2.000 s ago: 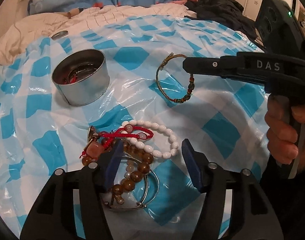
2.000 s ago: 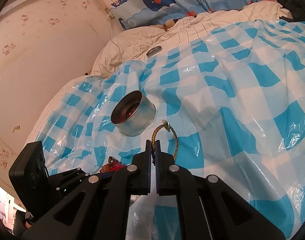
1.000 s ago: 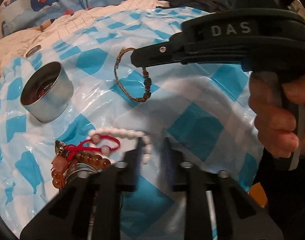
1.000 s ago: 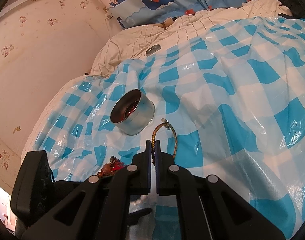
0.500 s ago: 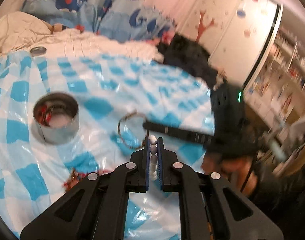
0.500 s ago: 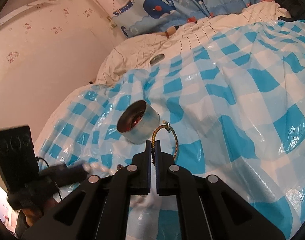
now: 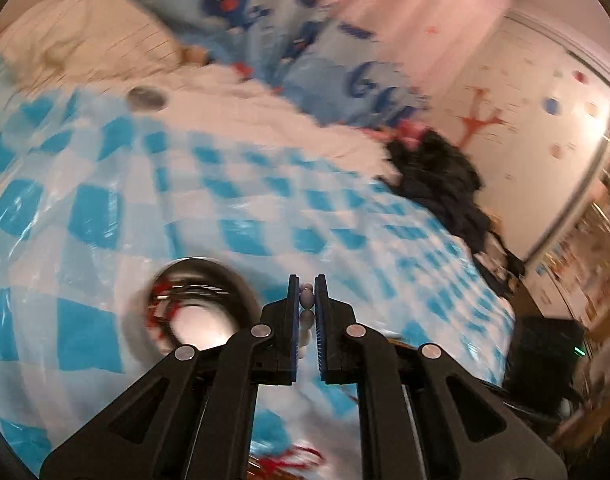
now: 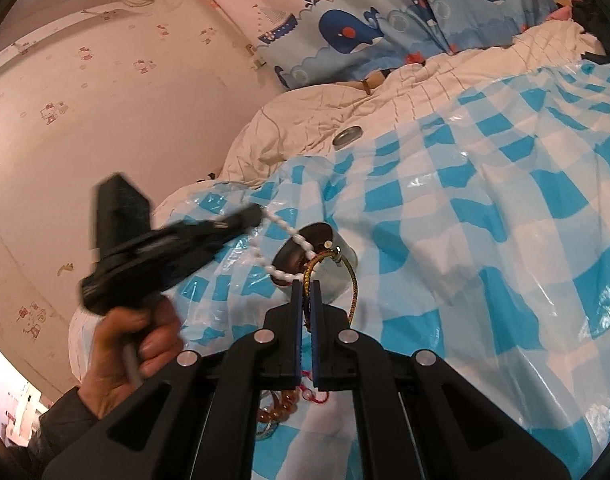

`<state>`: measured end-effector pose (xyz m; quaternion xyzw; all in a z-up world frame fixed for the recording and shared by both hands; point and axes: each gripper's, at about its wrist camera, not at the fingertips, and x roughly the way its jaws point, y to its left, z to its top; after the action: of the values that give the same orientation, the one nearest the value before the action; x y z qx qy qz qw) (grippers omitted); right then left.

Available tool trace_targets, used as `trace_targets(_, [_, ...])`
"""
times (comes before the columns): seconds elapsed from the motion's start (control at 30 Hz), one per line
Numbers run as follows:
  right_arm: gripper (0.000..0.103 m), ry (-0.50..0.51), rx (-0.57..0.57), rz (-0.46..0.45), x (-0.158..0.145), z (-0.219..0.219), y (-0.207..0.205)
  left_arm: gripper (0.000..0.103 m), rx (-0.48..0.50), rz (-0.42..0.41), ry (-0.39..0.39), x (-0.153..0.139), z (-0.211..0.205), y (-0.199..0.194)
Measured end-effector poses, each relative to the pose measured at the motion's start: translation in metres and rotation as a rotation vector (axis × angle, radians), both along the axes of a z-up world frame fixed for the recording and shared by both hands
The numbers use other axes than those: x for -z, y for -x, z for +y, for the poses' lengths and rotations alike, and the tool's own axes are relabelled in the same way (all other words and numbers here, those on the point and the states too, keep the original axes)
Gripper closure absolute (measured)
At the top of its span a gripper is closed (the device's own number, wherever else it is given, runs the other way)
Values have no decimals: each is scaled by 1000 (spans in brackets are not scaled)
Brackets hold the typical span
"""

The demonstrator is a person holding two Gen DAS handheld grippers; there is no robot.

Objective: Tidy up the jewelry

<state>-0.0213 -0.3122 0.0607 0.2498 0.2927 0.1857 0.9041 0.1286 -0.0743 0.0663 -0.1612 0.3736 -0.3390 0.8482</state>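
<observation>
The left gripper point(image 7: 307, 298) has its jaws pinched on a white bead bracelet point(image 8: 283, 236). In the right wrist view, that bracelet hangs in a loop from the gripper's tip at centre left of the frame, its lower beads reaching the rim of the metal tin point(image 8: 325, 264). The person's left hand point(image 8: 133, 344) grips the handle at lower left. In the blurred left wrist view, the tin point(image 7: 193, 308) sits just left of the jaws, with something red inside.

The right gripper point(image 8: 305, 288) has its jaws pressed together on a woven cord bracelet point(image 8: 351, 276), which curves up in front of the tin at frame centre. More jewelry point(image 8: 285, 404), brown beads and red cord, lies below the right jaws on the blue-and-white checked plastic sheet point(image 8: 485, 208) covering the bed. A small round lid point(image 8: 347, 135) rests at the sheet's far edge.
</observation>
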Motion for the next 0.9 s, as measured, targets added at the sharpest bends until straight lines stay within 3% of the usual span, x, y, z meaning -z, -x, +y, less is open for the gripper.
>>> trace_targets(0.03, [99, -2, -7, -6, -3, 2, -3, 94, -47, 33, -33, 7, 3, -9])
trace_targets(0.1, [99, -5, -23, -20, -9, 4, -12, 80, -148, 126, -87, 25, 15, -24])
trace_targets(0.17, [99, -18, -45, -33, -17, 9, -25, 70, -210, 165, -103, 31, 24, -29])
trace_targets(0.3, [99, -48, -101, -47, -28, 24, -52, 60, -262, 123, -127, 19, 41, -20])
trace_targets(0.43, [99, -149, -197, -3, -21, 38, -88, 49, -286, 62, -138, 1, 50, -4])
trace_targets(0.53, [92, 1, -108, 139, -1, 48, -116, 44, -290, 48, -146, -6, 54, 7])
trace_targets(0.63, [91, 37, -66, 139, 0, 40, -101, 41, -293, 50, -173, -6, 58, 20])
trace_targets(0.73, [78, 76, -51, 130, 2, 31, -75, 36, -285, 38, -202, -8, 58, 34])
trace_targets(0.9, [75, 149, -79, 166, 22, 29, -34, 27, -299, 59, -187, -1, 71, 57])
